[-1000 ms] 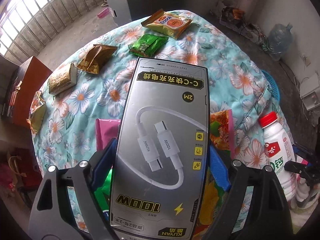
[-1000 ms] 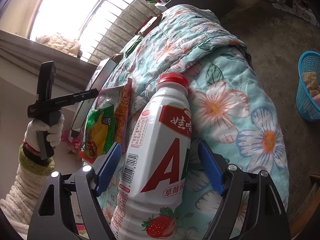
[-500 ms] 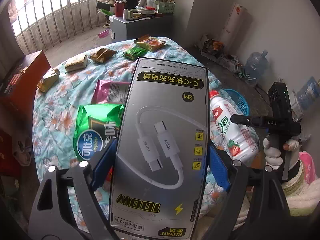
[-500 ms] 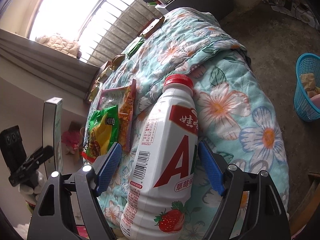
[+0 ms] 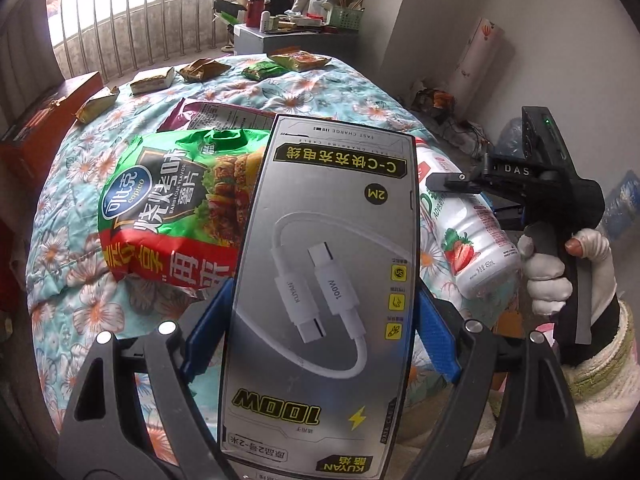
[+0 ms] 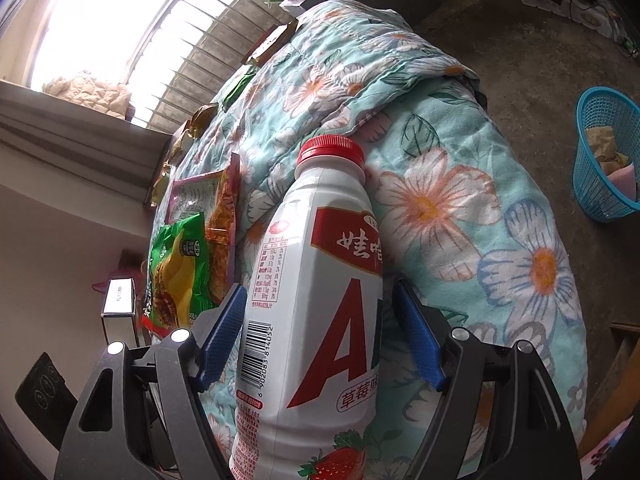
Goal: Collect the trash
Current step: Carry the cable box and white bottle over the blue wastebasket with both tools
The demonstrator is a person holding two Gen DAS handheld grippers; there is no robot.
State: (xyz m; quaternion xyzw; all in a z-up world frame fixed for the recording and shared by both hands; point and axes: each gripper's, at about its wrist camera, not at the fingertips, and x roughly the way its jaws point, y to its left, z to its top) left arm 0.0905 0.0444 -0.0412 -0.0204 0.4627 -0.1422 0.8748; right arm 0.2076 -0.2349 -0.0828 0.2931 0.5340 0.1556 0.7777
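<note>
My left gripper (image 5: 320,328) is shut on a grey charging-cable box (image 5: 320,280) and holds it up over the near edge of the flowered table (image 5: 72,176). My right gripper (image 6: 320,336) is shut on a white strawberry milk bottle (image 6: 316,320) with a red cap, held over the flowered cloth (image 6: 480,240). The bottle also shows in the left wrist view (image 5: 472,232), at the right. A green chip bag (image 5: 168,200) lies on the table behind the box and shows in the right wrist view (image 6: 180,264).
Several snack wrappers (image 5: 200,70) lie along the table's far side, and a pink packet (image 5: 224,114) lies behind the green bag. A blue basket (image 6: 604,156) with trash stands on the floor at the right. A cluttered grey cabinet (image 5: 288,34) stands by the window.
My left gripper has pulled back and lowered with the box, so more of the table and the green bag show. My right gripper has shifted slightly with the bottle.
</note>
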